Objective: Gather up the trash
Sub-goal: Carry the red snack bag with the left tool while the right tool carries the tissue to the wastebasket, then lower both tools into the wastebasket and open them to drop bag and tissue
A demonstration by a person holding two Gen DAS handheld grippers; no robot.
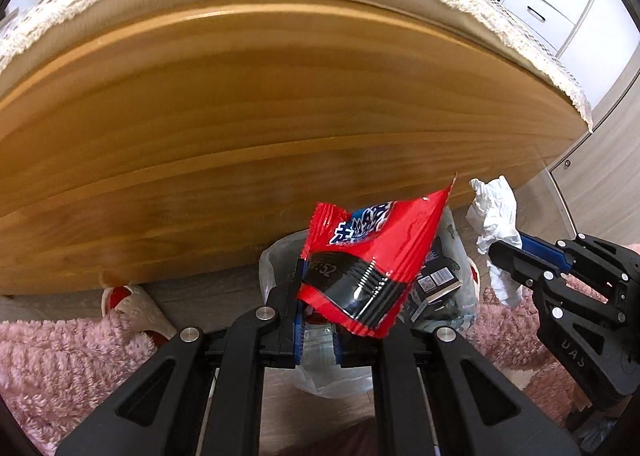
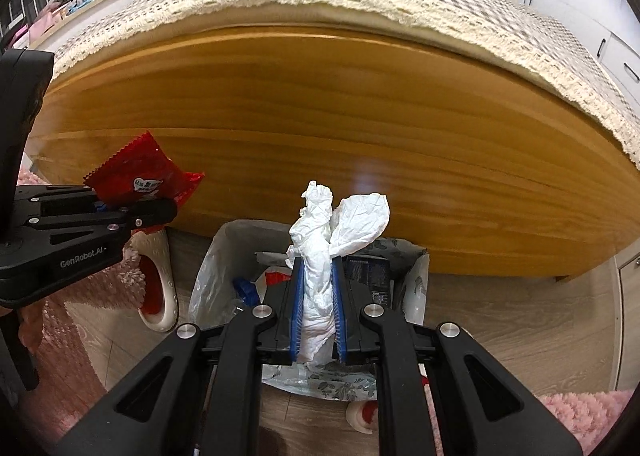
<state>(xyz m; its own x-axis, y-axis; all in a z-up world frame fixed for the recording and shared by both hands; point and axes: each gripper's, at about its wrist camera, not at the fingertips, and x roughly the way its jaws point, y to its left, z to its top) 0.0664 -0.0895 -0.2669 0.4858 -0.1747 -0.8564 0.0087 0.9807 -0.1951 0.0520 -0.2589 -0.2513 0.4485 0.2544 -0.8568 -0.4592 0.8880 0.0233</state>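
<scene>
Trash: red snack wrapper (image 1: 372, 256), printed "52", clamped in left gripper (image 1: 318, 320); crumpled white tissue (image 2: 320, 252) clamped between right gripper (image 2: 318, 312) pads; "GenRobot.AI" on the left gripper's side.

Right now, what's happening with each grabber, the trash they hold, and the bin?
left gripper: fingers shut on the red wrapper
red wrapper: crumpled, held above the bin
right gripper: fingers shut on the white tissue
white tissue: scrunched, held above the bin
trash bin: bag-lined, open, trash already inside
</scene>
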